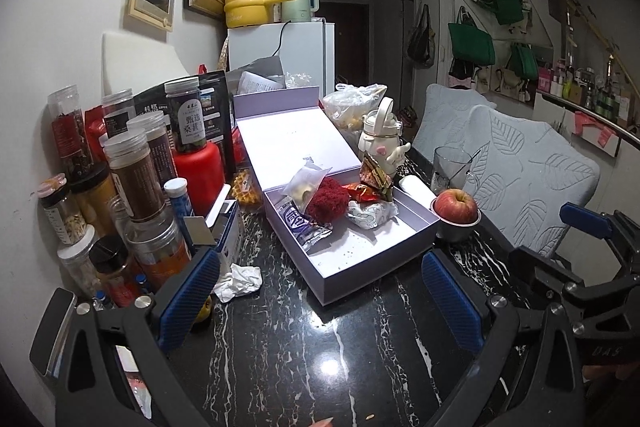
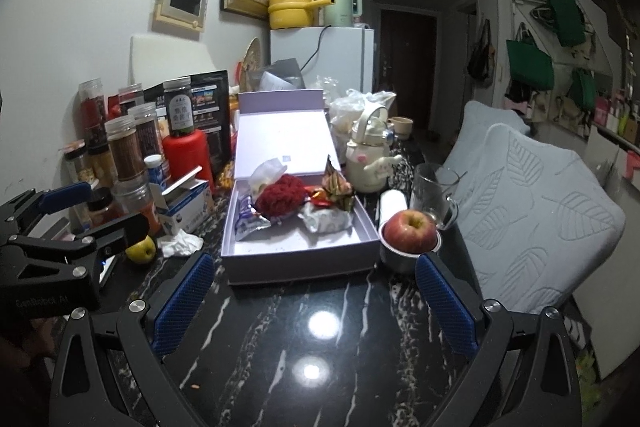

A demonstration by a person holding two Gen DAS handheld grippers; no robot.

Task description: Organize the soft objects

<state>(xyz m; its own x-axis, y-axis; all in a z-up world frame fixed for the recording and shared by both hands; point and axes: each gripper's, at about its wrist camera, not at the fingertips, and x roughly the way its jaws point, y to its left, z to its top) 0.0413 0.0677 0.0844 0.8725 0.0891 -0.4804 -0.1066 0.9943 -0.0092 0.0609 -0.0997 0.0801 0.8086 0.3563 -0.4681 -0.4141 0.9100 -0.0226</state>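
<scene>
The left hand-held gripper (image 1: 318, 289) hovered low over the glossy black white-veined marble surface (image 1: 280, 347), its blue ribbed fingers (image 1: 188, 297) spread wide with nothing between them. The right hand-held gripper (image 2: 310, 293) hung beside it, likewise spread wide and empty, in front of the open lilac cardboard gift box (image 2: 304, 263).

Inside that box, toward its far end, lay the soft things: a fuzzy dark-red knitted ball (image 2: 280, 199), with a clear plastic pouch of pale snacks (image 2: 262, 175) just behind it, a silvery-purple foil packet (image 2: 248, 221) at its left, a crumpled white patterned wrapper (image 2: 326, 221) at its right, and orange-red snack wrappers (image 2: 338, 187) against the right wall. The near half of the box floor was bare apart from dark crumbs.

A crumpled white tissue (image 2: 180, 243) lay on the surface left of the box, near a small yellow-green fruit (image 2: 141, 249). A red apple (image 2: 410, 225) sat in a small metal cup (image 2: 394, 261) at the box's right corner.
</scene>
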